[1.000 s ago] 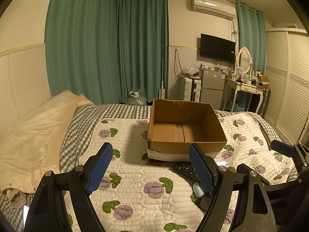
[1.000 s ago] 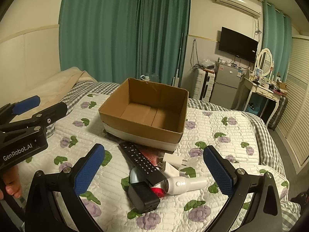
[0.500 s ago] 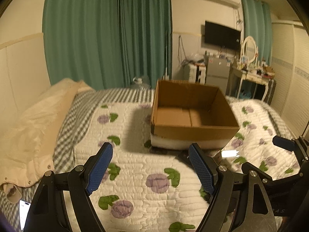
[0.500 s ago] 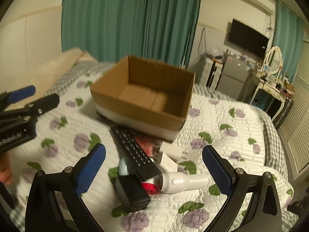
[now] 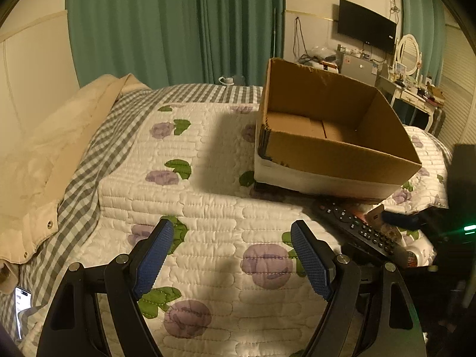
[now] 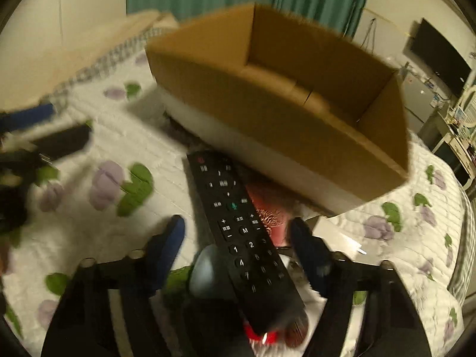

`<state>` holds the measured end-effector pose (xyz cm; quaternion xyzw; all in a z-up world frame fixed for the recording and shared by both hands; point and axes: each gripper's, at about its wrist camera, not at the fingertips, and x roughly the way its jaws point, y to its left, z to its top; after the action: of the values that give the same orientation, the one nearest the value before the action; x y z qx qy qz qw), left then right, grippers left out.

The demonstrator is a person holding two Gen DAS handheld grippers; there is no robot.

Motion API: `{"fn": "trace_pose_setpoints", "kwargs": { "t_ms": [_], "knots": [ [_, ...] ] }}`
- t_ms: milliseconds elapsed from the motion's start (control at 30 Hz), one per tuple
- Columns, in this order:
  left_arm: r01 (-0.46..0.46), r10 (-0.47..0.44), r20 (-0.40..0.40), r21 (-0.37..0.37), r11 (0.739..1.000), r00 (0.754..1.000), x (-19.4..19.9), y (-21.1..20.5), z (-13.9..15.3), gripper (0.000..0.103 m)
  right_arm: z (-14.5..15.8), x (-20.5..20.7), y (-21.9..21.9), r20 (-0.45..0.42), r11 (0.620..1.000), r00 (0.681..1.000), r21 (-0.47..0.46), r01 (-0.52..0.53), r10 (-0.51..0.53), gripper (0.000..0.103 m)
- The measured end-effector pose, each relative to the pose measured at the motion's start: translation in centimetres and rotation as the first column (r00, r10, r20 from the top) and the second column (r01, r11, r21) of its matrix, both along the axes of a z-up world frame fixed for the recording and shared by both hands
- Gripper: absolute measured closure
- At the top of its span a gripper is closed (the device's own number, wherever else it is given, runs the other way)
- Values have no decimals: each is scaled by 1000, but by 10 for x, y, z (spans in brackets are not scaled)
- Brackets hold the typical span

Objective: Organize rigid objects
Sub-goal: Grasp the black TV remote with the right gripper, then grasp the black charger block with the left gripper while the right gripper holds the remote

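Right gripper (image 6: 236,232) spread wide, straddling the remote control (image 6: 241,235): long black bar with white-marked keys, lying on the quilt (image 6: 98,208) just in front of the cardboard box (image 6: 297,136), pads not touching it. Left gripper (image 5: 232,247) also wide open, holding nothing, over quilt left of the remote. Box beyond: open-topped, bare brown floor, nothing visible inside.
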<state>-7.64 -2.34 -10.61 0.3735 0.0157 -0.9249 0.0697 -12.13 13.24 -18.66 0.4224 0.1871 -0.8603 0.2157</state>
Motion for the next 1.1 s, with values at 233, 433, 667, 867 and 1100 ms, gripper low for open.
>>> {"fn": "trace_pose_setpoints", "kwargs": {
  "t_ms": [233,433,667,867,1100],
  "knots": [
    [30,-30,0,-33,999,1000,-2,8,1,20,4,12,29,14,995,998,-87,55,-54,81],
    [113,-113,-4,-7,994,994,5,37,9,22,33,41,80,-12,979,989,-142,145,-148,84],
    [271,-272,19,27,962,962,27,98,10,22,67,62,124,-39,961,969,-142,237,-245,84],
    [385,-390,81,64,921,917,36,137,-13,21,64,75,142,-16,948,959,-158,276,-282,84],
    [425,-419,159,-3,905,894,31,157,-39,21,63,72,148,-7,938,957,-199,283,-290,84]
  ]
}}
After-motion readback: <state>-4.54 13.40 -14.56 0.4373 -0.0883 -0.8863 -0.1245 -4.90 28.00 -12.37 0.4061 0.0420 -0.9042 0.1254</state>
